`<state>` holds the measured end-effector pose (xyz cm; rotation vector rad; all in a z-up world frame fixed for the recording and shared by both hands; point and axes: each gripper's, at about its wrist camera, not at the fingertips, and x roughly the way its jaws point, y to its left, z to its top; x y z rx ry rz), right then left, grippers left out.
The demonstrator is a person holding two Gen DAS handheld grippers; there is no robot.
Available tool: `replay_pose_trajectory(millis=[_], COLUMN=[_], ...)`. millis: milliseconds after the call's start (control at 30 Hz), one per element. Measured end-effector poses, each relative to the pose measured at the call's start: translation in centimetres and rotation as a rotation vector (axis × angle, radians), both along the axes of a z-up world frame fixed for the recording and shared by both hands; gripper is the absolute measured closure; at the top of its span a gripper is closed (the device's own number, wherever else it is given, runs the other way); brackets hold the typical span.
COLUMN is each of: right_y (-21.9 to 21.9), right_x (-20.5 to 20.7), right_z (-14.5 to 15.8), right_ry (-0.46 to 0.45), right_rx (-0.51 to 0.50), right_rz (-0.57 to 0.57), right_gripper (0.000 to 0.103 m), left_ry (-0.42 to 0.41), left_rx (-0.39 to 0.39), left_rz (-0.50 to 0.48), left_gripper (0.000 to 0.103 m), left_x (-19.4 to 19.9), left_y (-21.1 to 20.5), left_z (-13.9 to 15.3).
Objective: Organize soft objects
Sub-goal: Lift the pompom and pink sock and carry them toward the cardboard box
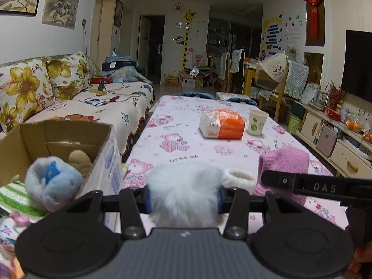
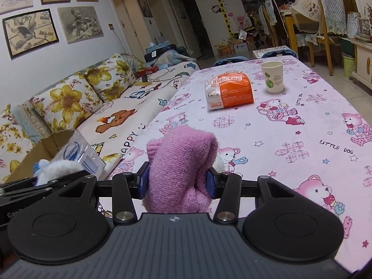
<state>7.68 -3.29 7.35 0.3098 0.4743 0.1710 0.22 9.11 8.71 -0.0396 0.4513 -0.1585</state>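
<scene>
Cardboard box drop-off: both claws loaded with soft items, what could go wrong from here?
1. The left claw pinches only fluff of the white furry item; it could slip out before reaching the cardboard box.
2. The right claw holds the pink knit item close beside the left claw; they may collide.
3. The box already holds a blue plush near its edge; another drop might push it out.

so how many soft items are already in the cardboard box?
2 visible: a pale blue plush at the near end of the cardboard box, and a tan plush just behind it. More may be hidden below the walls.
</scene>
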Motion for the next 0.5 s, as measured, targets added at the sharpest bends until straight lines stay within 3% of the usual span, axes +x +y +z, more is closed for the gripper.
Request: replay_pose_trajectory(millis=[500], right_y=[0.8], right_x=[-2.0], right_z=[1.1], right_ry=[-0.045], right_rx=[0.011], right_rz=[0.022], right_gripper=[0.044], left_ry=[-0.090], left_rx=[-0.090], left_rz=[0.010], left_gripper=[0.058], left_x=[-2.6], left_y=[2.1], left_z=[2.9])
